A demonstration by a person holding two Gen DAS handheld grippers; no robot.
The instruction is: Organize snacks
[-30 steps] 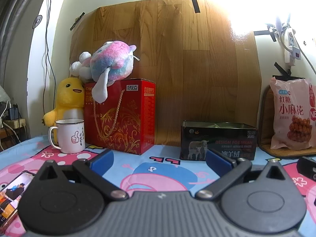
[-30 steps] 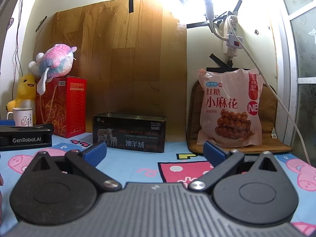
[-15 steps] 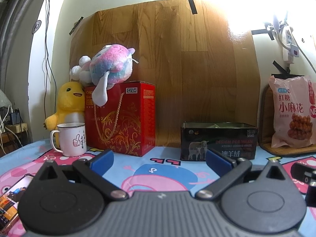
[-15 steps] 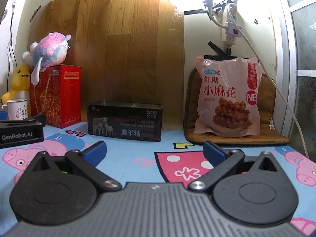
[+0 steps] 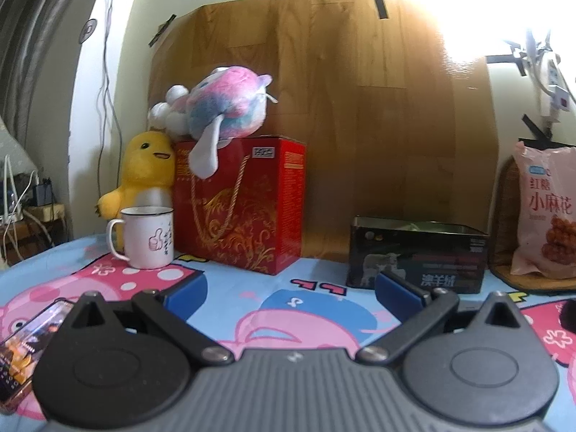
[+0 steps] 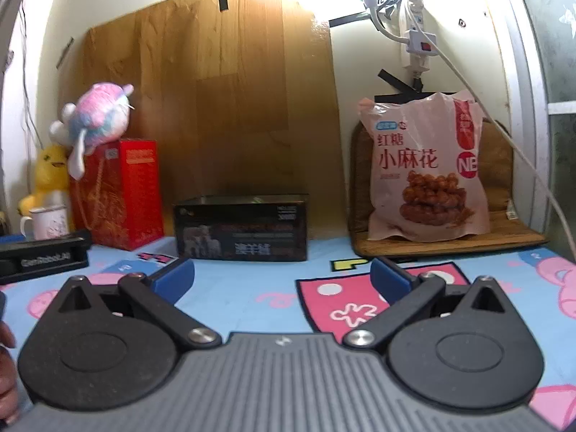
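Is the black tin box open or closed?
Open. The black tin box has no lid; its inner rim shows from the left wrist view. What lies inside, I cannot tell.

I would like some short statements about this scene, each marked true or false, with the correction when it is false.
1. Both the left hand-held gripper and the right hand-held gripper are open and hold nothing. True.
2. The snack bag lies flat inside the dark tin box. False: it stands upright on a brown mat, to the right of the box.
3. A pink and blue plush toy lies on top of the red gift box. True.
4. The white mug stands on top of the red gift box. False: it stands on the cartoon cloth, in front of the yellow duck toy.
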